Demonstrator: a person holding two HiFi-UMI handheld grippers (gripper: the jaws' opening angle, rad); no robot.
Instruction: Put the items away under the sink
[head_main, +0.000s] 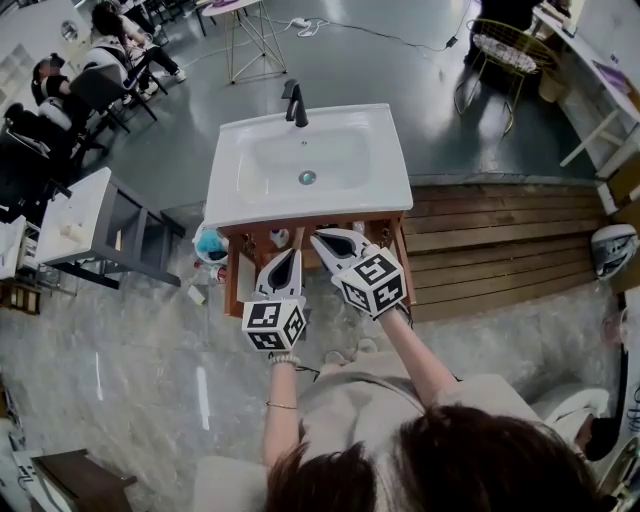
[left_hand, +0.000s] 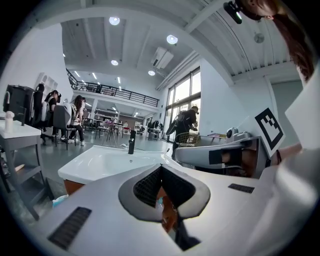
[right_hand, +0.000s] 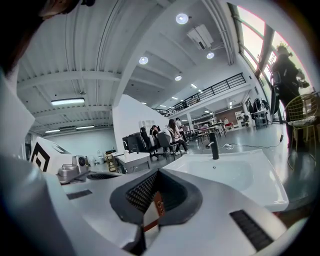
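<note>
Items for stowing, like a blue packet (head_main: 210, 244) low beside the wooden sink cabinet (head_main: 233, 275), are judged not yet fetched, the left gripper (head_main: 289, 256) and right gripper (head_main: 320, 238) being held closed and empty, so an opened reach is called for.

The head view looks steeply down from above the person onto the sink (head_main: 385, 190), with the left hand-held gripper (head_main: 285, 262) and the right hand-held gripper (head_main: 328, 240) close to its near edge. Each gripper view sits low, about level with the rim, facing far across the basin toward the faucet (head_main: 294, 103). All three views share sink and faucet. Each gripper view also catches the other gripper alongside.
</note>
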